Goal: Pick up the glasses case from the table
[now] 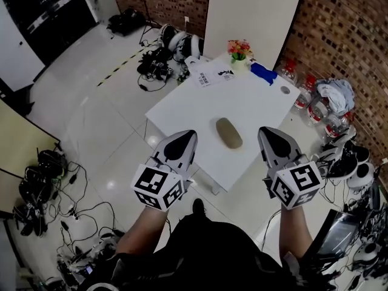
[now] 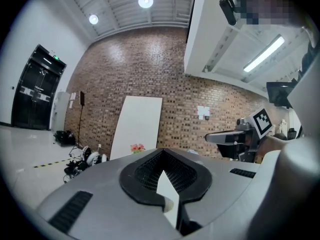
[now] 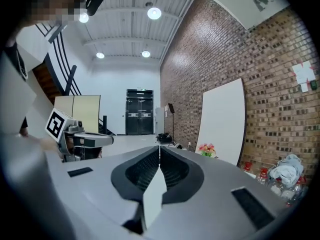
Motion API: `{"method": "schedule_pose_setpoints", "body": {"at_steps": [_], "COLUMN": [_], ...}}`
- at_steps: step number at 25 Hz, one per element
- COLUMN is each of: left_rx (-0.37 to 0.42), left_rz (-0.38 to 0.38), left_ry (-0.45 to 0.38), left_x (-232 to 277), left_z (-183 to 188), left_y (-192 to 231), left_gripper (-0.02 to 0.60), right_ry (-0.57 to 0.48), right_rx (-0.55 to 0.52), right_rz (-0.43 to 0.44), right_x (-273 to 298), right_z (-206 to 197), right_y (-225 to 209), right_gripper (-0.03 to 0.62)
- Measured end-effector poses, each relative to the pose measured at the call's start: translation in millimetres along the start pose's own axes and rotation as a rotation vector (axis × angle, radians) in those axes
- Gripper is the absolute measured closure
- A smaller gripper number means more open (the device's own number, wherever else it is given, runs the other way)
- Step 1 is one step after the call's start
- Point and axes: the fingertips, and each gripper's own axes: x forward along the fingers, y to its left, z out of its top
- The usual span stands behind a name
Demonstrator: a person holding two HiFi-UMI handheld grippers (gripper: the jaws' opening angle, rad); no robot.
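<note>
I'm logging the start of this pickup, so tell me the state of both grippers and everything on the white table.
Olive oval glasses case: closed, lying flat on the white table, untouched.
Left gripper: jaws together, empty.
Right gripper: jaws together, empty.
Pink flowers in a small pot: upright at the far edge.
Printed sheet: lying flat.

Near side of table: bare white top (image 1: 182,108), open from the near edge up to the glasses case (image 1: 229,133).
Around the case: bare on every side, nothing touching it.
Far end of table: taken up by flowers (image 1: 240,49), blue object (image 1: 263,73), printed sheets (image 1: 212,76) and a small round disc (image 1: 285,90), all well apart from the case.
Behind table: closed off by white board (image 1: 251,11) at the brick wall.
Right flank: bottles (image 1: 316,109) and cloth bundle (image 1: 337,94) on the floor beside the table edge.
Left flank: open floor, with cables and gear (image 1: 156,62) only near the far corner.
</note>
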Motion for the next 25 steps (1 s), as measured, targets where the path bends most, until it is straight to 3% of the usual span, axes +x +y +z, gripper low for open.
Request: {"method": "schedule_pose_setpoints", "body": {"at_steps": [9,20,22,25], "left_rx": [0.007,-0.062,-0.074,-0.116], "left_rz": [-0.069,-0.012,0.018,0.042], "left_ry": [0.026,0.111,0.162,0.273], "left_x": [60,126,139,153], "left_z": [-1,-42,-66,-121], "left_y": [81,119,127,131], "left_gripper": [0.578,0.578,0.578,0.578], "right_ry": [0.021,0.146,0.216,0.360], "right_rx": [0.021,0.040,0.042,0.072], "right_rz": [-0.061,0.035,0.067,0.108], "right_x": [87,169,185,203], "right_z": [5,-39,-66,-126], "right_y": [-22,-61,-66,-68], "right_gripper": [0.594,0.584,0.483,0.383]}}
